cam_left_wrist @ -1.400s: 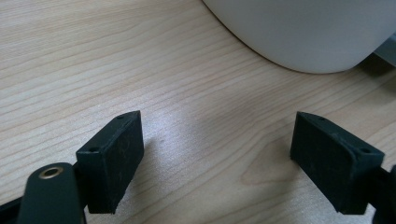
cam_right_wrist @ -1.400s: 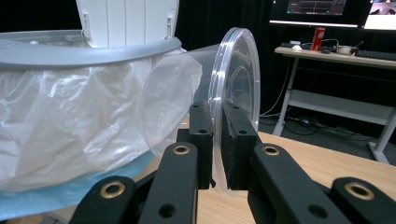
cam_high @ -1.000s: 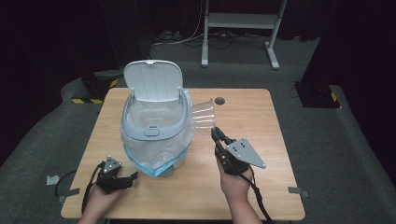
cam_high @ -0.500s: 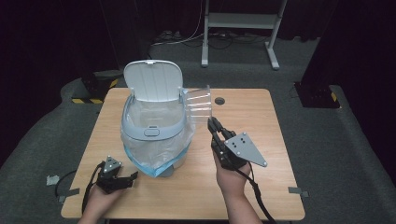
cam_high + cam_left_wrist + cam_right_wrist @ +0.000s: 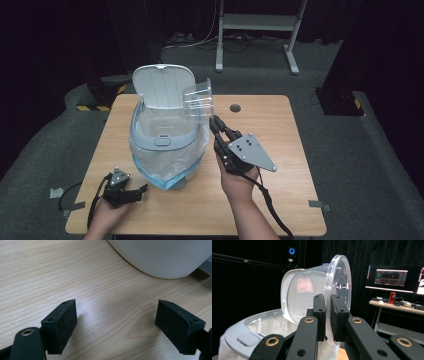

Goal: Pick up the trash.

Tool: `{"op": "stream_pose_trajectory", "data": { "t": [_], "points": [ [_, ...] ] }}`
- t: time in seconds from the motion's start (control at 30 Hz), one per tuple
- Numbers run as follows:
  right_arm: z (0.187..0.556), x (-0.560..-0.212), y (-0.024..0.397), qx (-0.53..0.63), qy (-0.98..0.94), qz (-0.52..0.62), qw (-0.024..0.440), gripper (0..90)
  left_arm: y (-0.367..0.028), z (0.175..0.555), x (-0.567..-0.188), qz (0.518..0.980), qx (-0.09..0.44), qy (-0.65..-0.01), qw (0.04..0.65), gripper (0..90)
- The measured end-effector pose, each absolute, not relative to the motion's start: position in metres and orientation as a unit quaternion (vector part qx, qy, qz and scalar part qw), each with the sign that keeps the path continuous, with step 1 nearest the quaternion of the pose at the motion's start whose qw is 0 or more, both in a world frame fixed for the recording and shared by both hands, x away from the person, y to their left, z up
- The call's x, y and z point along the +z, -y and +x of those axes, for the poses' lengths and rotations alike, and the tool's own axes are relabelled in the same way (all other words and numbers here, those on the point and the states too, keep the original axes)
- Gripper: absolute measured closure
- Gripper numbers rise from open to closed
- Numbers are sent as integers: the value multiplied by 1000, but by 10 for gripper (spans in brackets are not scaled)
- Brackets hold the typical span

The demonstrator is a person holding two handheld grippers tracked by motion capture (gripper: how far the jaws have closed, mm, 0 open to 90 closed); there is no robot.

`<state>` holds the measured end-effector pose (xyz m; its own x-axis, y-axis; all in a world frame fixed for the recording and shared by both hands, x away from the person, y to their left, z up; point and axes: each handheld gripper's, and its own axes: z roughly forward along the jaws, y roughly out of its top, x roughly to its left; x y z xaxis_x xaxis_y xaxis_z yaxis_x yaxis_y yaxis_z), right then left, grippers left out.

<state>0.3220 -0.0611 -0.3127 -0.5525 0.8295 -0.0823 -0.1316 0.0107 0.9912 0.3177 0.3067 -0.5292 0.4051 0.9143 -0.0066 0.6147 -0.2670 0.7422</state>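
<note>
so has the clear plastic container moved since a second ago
Yes. Pinched by its wall in the right tongs, the clear plastic container has risen and shifted left, from beside the white lidded bin's rim to in front of its raised lid.

A lab or recording studio, by the look of it — black curtains (image 5: 60, 45) hang all round the upper frame; a lone wooden table (image 5: 280, 150) stands on grey carpet (image 5: 360, 165); lit monitors (image 5: 390, 277) glow at right; hazard-striped tape (image 5: 92, 107) marks the floor at left.
</note>
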Motion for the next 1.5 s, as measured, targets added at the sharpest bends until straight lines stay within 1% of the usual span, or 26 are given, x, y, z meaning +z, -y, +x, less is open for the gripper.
{"op": "stream_pose_trajectory", "data": {
  "t": [0.9, 1.33, 1.37, 1.4, 1.47, 1.5],
  "points": [
    [331, -308, -8, 661, -626, 242, 334, 838, -307, 317, -529, 767, 217, -497, 343, 175],
    [341, -318, -17, 647, -646, 252, 317, 831, -307, 317, -529, 767, 217, -497, 343, 175],
    [342, -319, -17, 646, -646, 253, 317, 826, -307, 317, -529, 767, 217, -497, 343, 175],
    [342, -319, -17, 644, -647, 257, 317, 801, -307, 317, -529, 767, 217, -497, 343, 175],
    [344, -319, -17, 644, -646, 265, 313, 721, -307, 317, -529, 767, 218, -497, 343, 175],
    [346, -319, -16, 644, -648, 267, 307, 711, -307, 317, -529, 767, 217, -496, 343, 174]
  ]
}}
